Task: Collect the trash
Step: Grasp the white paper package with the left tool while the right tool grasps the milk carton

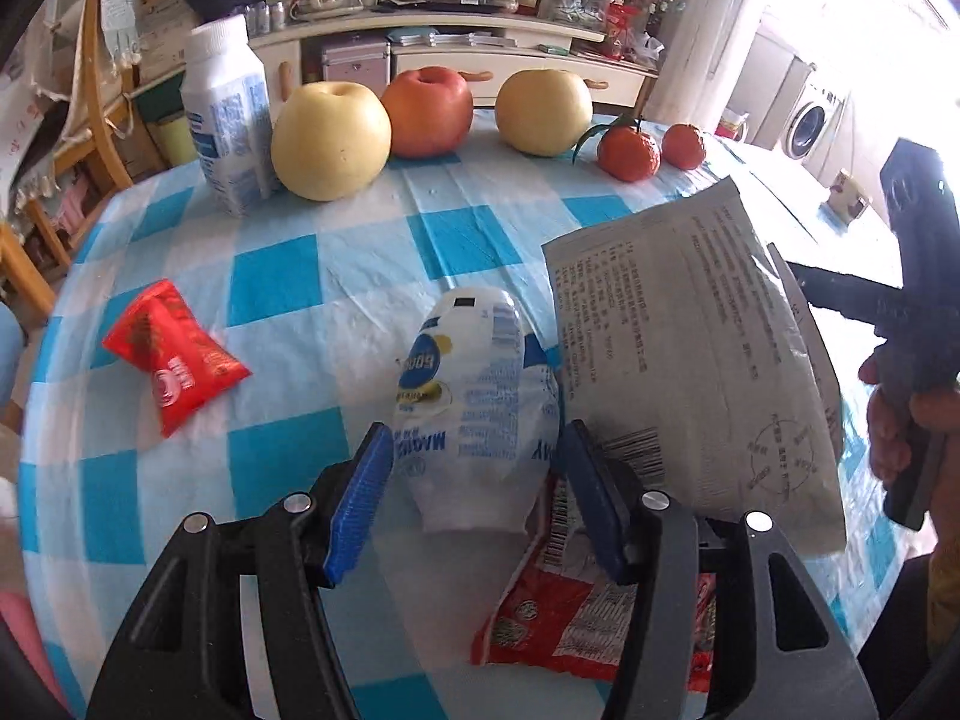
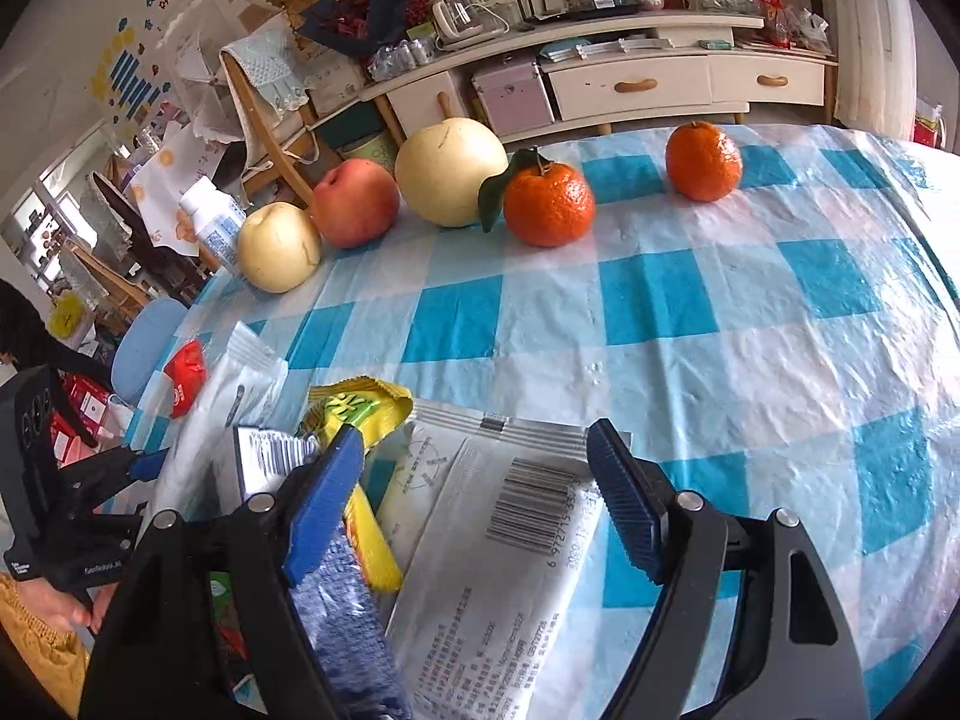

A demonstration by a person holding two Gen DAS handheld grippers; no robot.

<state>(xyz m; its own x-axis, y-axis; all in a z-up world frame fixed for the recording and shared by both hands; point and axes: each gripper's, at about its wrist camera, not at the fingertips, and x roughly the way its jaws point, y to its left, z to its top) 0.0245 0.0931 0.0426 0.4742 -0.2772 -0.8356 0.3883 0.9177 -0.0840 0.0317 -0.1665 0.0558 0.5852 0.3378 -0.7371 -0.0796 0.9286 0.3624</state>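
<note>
White milk pouch [image 1: 474,414] sits at lower centre of my left wrist view, long axis running up-frame, between the half-open jaws of my left gripper [image 1: 477,504], pads not visibly pressing; my right gripper [image 2: 474,501], jaws wide, straddles the grey wrapper [image 2: 510,540].

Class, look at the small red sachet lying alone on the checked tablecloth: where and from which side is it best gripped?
Grip the red sachet across its narrow pinched middle, coming down from above. It lies flat and skewed, flaring toward both ends, so the waist probably gives the claw the least width to span. Bare tablecloth surrounds it, leaving room for both fingers.
</note>
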